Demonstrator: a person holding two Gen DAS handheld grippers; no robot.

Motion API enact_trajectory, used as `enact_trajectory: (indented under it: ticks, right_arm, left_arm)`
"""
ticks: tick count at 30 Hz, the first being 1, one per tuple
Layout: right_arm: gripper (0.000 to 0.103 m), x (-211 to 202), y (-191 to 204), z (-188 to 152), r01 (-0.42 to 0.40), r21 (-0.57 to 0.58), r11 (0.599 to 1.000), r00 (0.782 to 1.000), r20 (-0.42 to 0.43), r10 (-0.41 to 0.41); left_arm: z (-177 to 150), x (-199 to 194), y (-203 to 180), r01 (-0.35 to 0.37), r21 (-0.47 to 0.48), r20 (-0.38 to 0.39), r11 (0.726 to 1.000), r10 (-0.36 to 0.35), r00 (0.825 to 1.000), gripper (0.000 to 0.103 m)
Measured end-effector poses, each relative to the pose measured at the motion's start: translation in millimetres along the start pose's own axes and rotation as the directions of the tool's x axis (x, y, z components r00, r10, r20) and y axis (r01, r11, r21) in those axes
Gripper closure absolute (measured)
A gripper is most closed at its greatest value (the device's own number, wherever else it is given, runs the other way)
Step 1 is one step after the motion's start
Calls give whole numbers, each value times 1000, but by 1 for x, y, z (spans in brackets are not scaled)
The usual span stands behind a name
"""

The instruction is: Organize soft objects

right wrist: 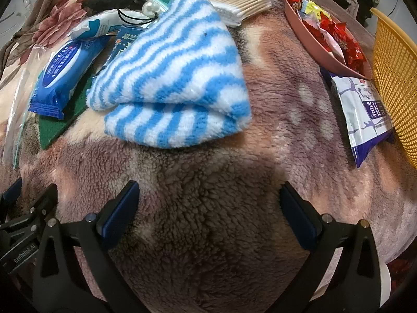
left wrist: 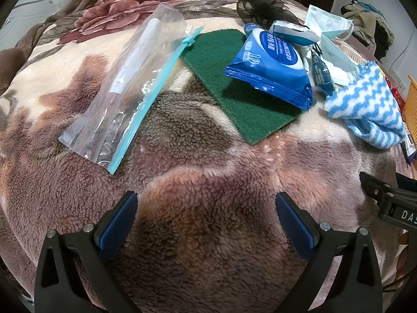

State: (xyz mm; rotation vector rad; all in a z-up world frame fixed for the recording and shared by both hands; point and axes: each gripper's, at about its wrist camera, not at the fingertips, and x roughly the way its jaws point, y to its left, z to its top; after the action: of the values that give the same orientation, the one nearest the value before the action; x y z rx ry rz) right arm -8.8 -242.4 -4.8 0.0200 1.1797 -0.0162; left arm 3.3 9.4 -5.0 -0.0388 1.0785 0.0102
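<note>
A folded blue-and-white striped towel (right wrist: 172, 78) lies on the fleece blanket just ahead of my right gripper (right wrist: 208, 208), which is open and empty. The towel also shows in the left wrist view (left wrist: 365, 104) at the right. A blue wet-wipes pack (left wrist: 271, 67) rests on a green scouring pad (left wrist: 234, 86). A clear zip bag (left wrist: 125, 83) with a teal slider lies to the left. Face masks (left wrist: 325, 23) and a black hairnet (left wrist: 260, 6) lie behind. My left gripper (left wrist: 206, 208) is open and empty over bare blanket.
A yellow mesh basket (right wrist: 391, 78) stands at the right edge. A pink tray (right wrist: 315, 41) of wrapped candies and a purple-white wipes pack (right wrist: 365, 109) lie beside it. Cotton swabs (right wrist: 242, 2) lie behind the towel. The right gripper's body (left wrist: 391, 203) shows beside my left one.
</note>
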Motion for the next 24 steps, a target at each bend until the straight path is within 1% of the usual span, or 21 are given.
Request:
enact_trajectory:
  ticks: [14, 19, 24]
  right_arm:
    - [0, -1, 0, 0, -4, -1, 1000, 1000, 13, 4]
    - [0, -5, 2, -3, 0, -9, 1000, 999, 32, 1]
    - [0, -14, 5, 0, -1, -8, 1000, 1000, 22, 1]
  left_arm:
    - [1, -1, -5, 1, 6, -3, 1000, -1, 1000, 0]
    - [2, -7, -6, 5, 17, -1, 1000, -5, 1000, 0]
    - [4, -19, -10, 13, 26, -16, 1000, -13, 1000, 0]
